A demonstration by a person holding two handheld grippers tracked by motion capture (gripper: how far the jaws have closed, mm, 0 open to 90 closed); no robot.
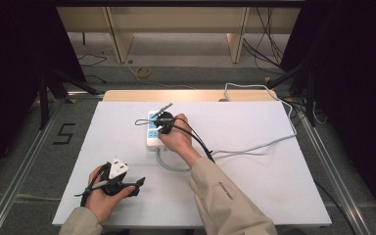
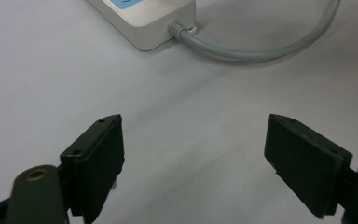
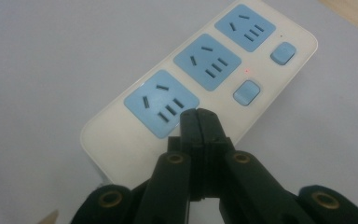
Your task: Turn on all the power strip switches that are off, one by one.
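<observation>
The white power strip (image 3: 205, 79) lay near the middle of the table (image 1: 284, 186), its grey cable (image 2: 261, 51) curving off to the right. The right gripper (image 3: 199, 116) hovered over the strip's near socket (image 3: 162, 102), jaws pressed together with nothing between them. The left gripper (image 2: 193, 149) rested near the table's near-left corner, jaws wide apart and empty.

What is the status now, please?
Right gripper shut, empty, tips over the power strip near its switches. Left gripper open, empty, over bare table. Nothing in the way.

power strip (image 2: 144, 23) cut off by top edge, its near end (image 3: 121, 154) hidden behind right hand-held gripper (image 3: 199, 116)
</observation>
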